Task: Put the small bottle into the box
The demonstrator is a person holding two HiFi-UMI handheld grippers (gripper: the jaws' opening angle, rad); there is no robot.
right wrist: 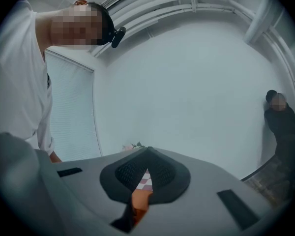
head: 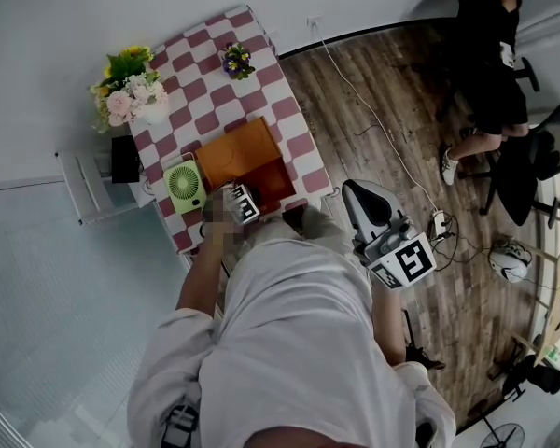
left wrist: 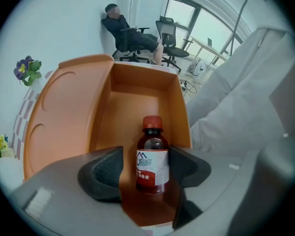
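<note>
- Left hand-held gripper (left wrist: 145, 170) pointed steeply down, jaws wide apart, pads not pressing the small bottle (left wrist: 152, 156) between them
- Small bottle seemed to lie inside the open orange box (left wrist: 174, 102), long axis along the box, red cap toward the far wall
- Bottle looked light, rigid and smooth, probably slippery; best gripped across its labelled body
- Right hand-held gripper (right wrist: 145, 173) was closed and empty

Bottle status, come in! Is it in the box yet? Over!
Left gripper open around bottle. Bottle inside box. Right gripper shut, empty. Nothing in the way.
</note>
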